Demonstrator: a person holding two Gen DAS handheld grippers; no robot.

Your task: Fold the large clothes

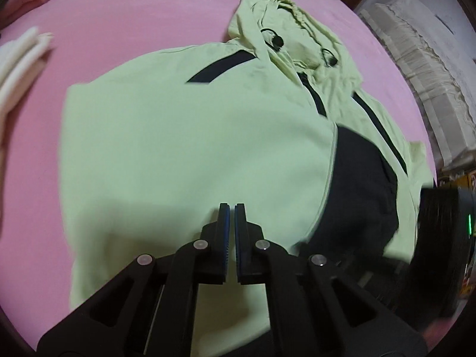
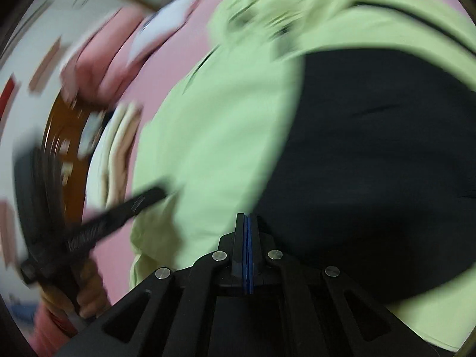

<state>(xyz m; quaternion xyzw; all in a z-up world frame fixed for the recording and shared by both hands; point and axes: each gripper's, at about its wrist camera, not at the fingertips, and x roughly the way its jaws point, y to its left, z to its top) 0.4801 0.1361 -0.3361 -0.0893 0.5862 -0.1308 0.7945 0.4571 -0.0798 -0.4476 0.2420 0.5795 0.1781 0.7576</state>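
One pink bed sheet (image 1: 125, 9) covers the surface. On it lies one pale green hooded jacket (image 1: 184, 136), spread flat, hood (image 1: 285, 26) at the far end, with one large black panel (image 1: 363, 178) on its right and narrow black stripes across the chest. One folded stack of white cloth (image 1: 20, 59) sits at the far left. Two grippers are present: the left gripper (image 1: 231, 208) and the right gripper (image 2: 247, 217), each over the jacket's near part, jaws closed, holding nothing.

Both views steeply down, jacket (image 1: 193, 148) shared
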